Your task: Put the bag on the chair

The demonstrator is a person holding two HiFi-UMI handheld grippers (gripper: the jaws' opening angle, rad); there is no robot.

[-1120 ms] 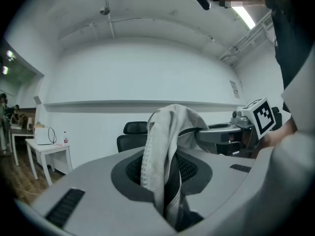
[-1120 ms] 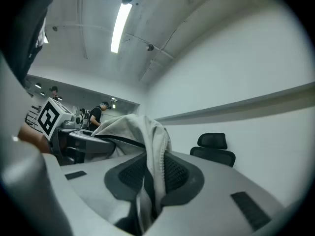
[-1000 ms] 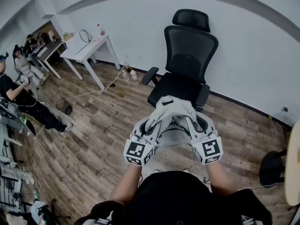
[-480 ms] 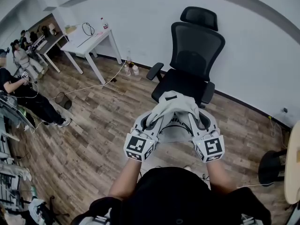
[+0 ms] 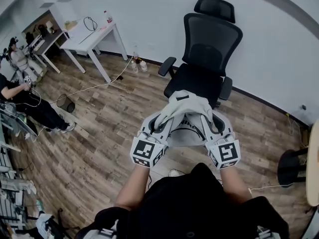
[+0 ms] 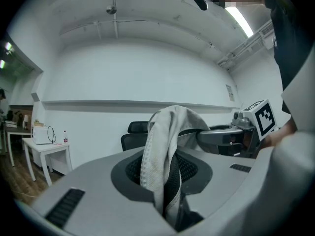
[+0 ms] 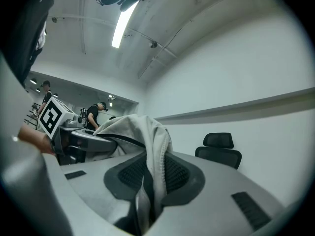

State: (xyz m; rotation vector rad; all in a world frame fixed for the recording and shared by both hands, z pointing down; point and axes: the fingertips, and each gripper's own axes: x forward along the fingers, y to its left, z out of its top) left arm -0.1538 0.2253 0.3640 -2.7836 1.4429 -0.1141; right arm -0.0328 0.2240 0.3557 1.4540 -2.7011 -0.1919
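Cloth, pale and limp, fills the middle of the head view. The bag (image 5: 185, 114) hangs in the air between both grippers, with the chair (image 5: 199, 81) just beyond it at 12 o'clock and not yet touched. The left gripper (image 5: 160, 123) pinches the bag's 9 o'clock edge and the right gripper (image 5: 208, 122) its 3 o'clock edge. The fabric sags between them, so I judge it light, soft and shapeless, and not fragile.

In the left gripper view the jaws are nearly together, clamped on a bunched, stitched fold of the bag (image 6: 165, 151). The fold rises toward 12 o'clock and drapes over to the other gripper at 3 o'clock.

In the right gripper view the jaws likewise press on a thick hemmed fold (image 7: 150, 146), with the chair's back at 3 o'clock. Such doubled seams look like the best hold, since a single thin layer could slide out. Held at two points, the bag should stay spread for laying onto the seat.
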